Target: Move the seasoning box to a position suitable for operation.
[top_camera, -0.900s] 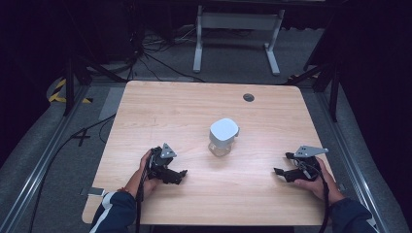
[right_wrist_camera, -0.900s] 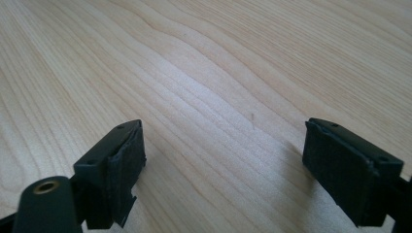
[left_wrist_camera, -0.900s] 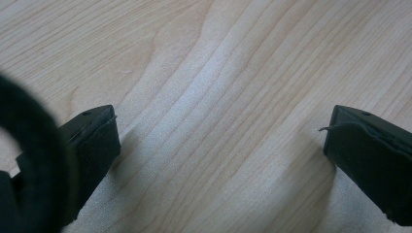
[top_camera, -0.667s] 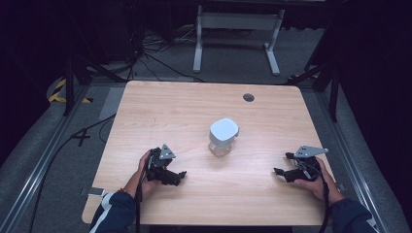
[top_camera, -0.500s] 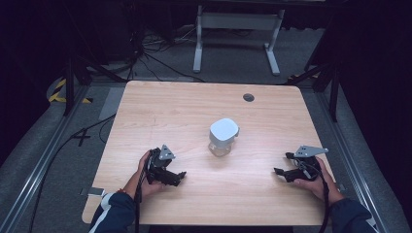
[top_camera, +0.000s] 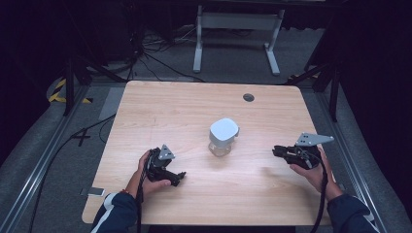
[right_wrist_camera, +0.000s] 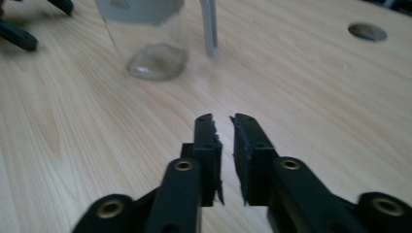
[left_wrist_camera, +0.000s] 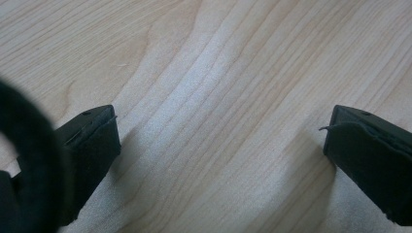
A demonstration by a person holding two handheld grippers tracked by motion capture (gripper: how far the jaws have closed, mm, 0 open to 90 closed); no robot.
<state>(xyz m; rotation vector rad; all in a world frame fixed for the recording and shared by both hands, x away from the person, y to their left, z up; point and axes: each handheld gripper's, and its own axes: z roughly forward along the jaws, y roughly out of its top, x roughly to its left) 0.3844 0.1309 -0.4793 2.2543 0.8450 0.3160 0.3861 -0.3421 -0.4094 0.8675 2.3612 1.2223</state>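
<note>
A clear jar with a white lid (top_camera: 223,136) stands upright near the middle of the wooden table (top_camera: 175,107). In the right gripper view the jar (right_wrist_camera: 148,34) is ahead and to the left, with a white handle hanging off its lid. My left gripper (top_camera: 179,176) rests low on the table at the front left, jaws wide apart over bare wood (left_wrist_camera: 221,145). My right gripper (top_camera: 277,151) is held at the front right, pointing toward the jar, its jaws almost together with nothing between them (right_wrist_camera: 222,121).
A round cable hole (top_camera: 248,97) sits in the table's far right part. A white metal stand (top_camera: 236,22) and cables lie on the floor beyond the table. Metal rails run along both sides of the table.
</note>
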